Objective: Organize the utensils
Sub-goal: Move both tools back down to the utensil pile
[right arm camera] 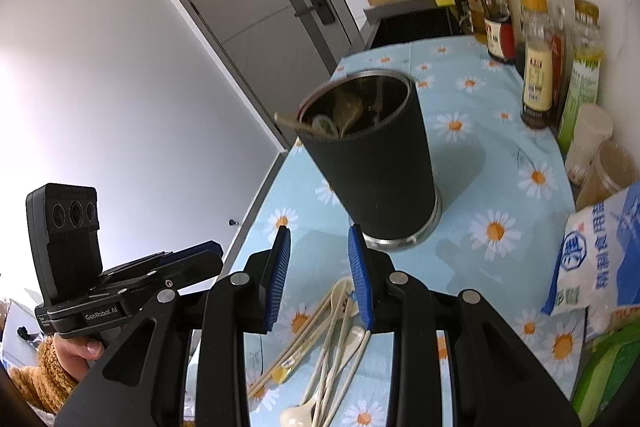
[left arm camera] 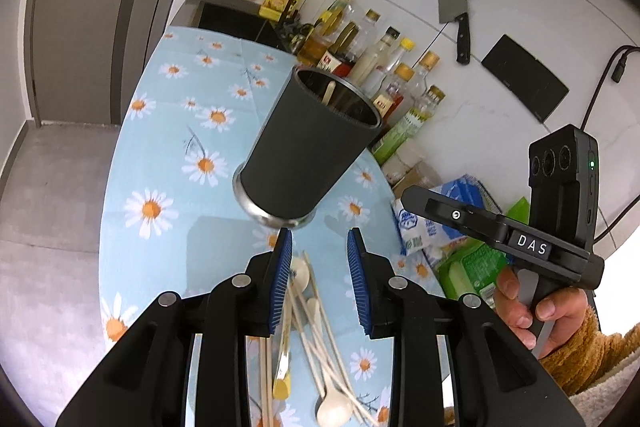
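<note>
Over on the left, the left hand-held gripper (left arm camera: pixel 320 247) hangs above the surface (left arm camera: pixel 160 131) with its daisy-print cloth, blue pads (left arm camera: pixel 280 279) parted and nothing between them. It points down at the near end of a loose heap of utensils (left arm camera: pixel 316 339): pale chopsticks crossed over one another, and a couple of cream spoons (left arm camera: pixel 334 407). None of them is touched yet.

Centre stage, just beyond that heap, stands the dark holder cup (left arm camera: pixel 308 143) with its metal foot, upright. At least one wooden handle already shows inside it; in the right wrist view there seems to be more in there, though the blur makes it hard to say what.

Moving right, the right hand-held gripper (right arm camera: pixel 320 247) is also open and empty, aimed down at the same pile, its right pad (right arm camera: pixel 360 279) just above a spoon bowl (right arm camera: pixel 344 291). A hand (left arm camera: pixel 532 311) in a fuzzy brown sleeve grips its handle. Further right, bottles (right arm camera: pixel 538 67) and packets line the wall, well clear of the work.

So this looks like the approach to a pick: both tools closing on the heap, sorting partly done. Next move calls for singling out one piece, a spoon handle or a pair of chopsticks, closing squarely across it so the thin stick doesn't slip, then lifting it and dropping it upright into the cup without knocking the rim.
</note>
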A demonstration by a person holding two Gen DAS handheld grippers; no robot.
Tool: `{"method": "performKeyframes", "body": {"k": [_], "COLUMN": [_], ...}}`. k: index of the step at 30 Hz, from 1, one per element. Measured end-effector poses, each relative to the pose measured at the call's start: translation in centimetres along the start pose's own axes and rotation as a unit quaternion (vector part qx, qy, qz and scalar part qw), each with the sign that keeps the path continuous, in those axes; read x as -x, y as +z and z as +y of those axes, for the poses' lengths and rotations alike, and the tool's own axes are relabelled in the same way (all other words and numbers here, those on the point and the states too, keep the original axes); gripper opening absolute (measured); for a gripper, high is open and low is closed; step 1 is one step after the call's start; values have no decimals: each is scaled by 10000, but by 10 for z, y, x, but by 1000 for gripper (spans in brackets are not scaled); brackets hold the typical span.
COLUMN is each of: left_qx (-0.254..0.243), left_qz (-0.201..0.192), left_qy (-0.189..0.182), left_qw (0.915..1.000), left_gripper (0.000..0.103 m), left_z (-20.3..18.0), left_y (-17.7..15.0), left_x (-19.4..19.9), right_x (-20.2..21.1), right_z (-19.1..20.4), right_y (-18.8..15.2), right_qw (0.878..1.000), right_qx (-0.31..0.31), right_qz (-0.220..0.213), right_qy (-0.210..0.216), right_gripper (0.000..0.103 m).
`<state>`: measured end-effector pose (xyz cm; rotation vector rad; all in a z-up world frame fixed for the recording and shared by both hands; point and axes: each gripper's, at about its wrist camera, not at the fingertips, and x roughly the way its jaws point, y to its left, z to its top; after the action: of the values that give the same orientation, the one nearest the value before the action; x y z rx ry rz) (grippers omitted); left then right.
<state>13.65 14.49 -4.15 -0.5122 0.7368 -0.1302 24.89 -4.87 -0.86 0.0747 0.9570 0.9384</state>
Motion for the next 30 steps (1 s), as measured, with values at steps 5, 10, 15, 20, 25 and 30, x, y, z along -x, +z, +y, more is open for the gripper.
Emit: {"method": "performKeyframes", "body": {"k": [5, 10, 15, 20, 25, 30], "left_qx": [67, 130, 164, 214, 241, 290], "left_qz": [143, 275, 398, 515, 639, 714], "left_qy": [0, -35, -72, -129, -188, -252], "left_qw": [9999, 9995, 9990, 9984, 9975, 9967], "left_gripper": [27, 27, 27, 27, 27, 27], "left_z": [8, 15, 22, 30, 37, 45], "left_y": [-11, -21, -27, -34, -39, -43], "left_x": [-2, -2, -3, -5, -6, -7], "right_x": [-10, -23, -37, -54, -72, -89], "right_z": [1, -1, -5, -4, -2, 0], "right_y": [-11, -23, -32, -43, -54, -66], "right_qw": [9996, 9978, 9946, 9891, 9811, 9710], "right_qx": [6, -57, -142, -154, -130, -41], "right_qz": [288, 651, 1007, 1432, 1869, 2295], "right_qy": [-66, -138, -196, -301, -481, -670], "right_gripper": [31, 31, 31, 31, 31, 31]}}
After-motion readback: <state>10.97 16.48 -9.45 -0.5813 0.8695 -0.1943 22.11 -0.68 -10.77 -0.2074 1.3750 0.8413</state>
